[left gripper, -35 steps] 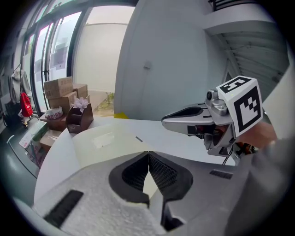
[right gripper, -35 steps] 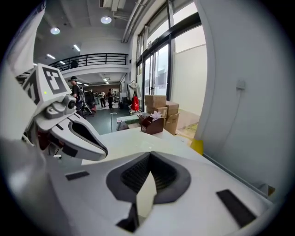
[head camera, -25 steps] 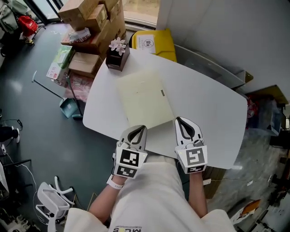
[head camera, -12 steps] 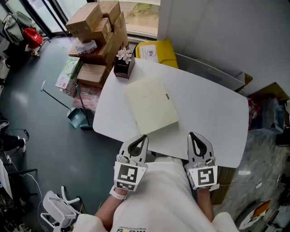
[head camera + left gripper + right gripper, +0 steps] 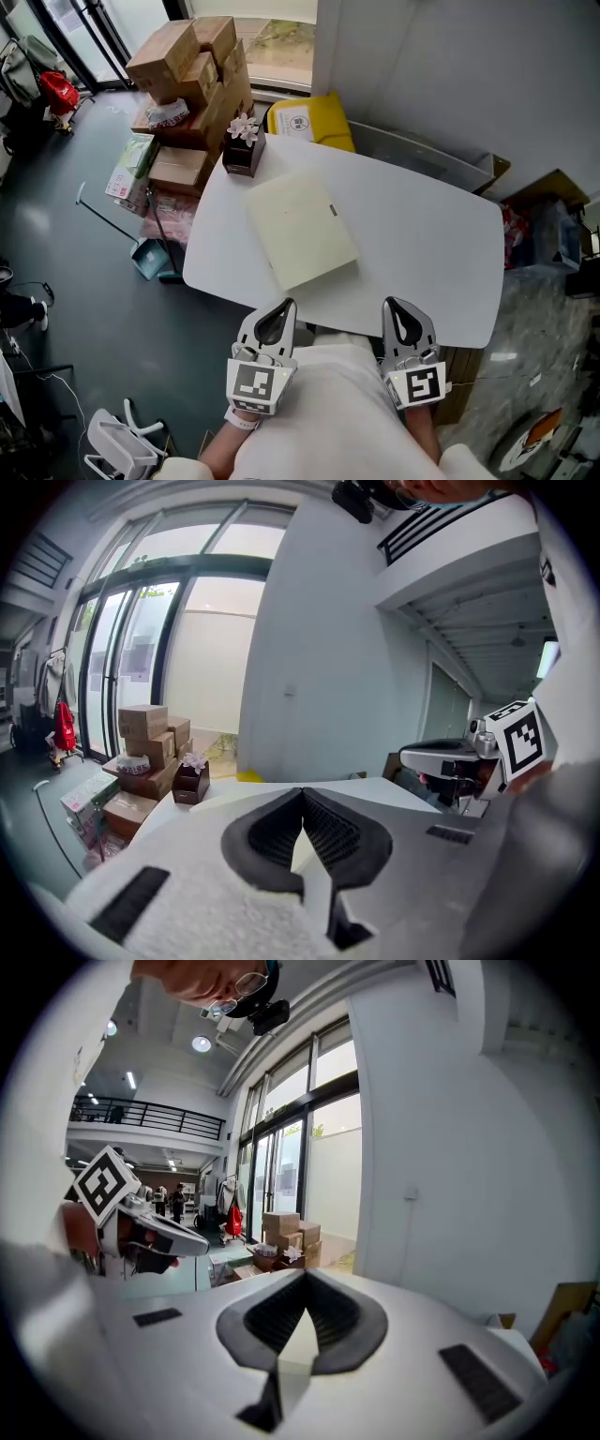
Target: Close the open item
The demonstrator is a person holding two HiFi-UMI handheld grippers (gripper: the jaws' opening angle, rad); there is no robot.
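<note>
pale cream flat rectangular folder (image 5: 302,230) lies flat on the white rounded table (image 5: 422,244), a single slab with its cover down, small grey tab on its 3 o'clock edge. it sits about 10 o'clock of the table centre, turned slightly off the table's edges. nothing is touching it.

your left gripper (image 5: 279,307) is at 6 o'clock of the folder, tips just over the near table edge, well apart from it. jaws clenched tip to tip, nothing between them; the left gripper view confirms it (image 5: 302,791).

your right gripper (image 5: 393,305) is at 5 o'clock of the folder, also at the near edge. jaws clenched and empty, and the right gripper view shows the same (image 5: 305,1274).

dark brown box with a white flower (image 5: 244,150) sits on the table corner at 11 o'clock of the folder. past that corner: stacked cardboard boxes (image 5: 187,66) at 11 o'clock, a yellow bin (image 5: 305,122) at 12 o'clock. a teal dustpan (image 5: 150,258) lies on the grey floor at 9 o'clock.
</note>
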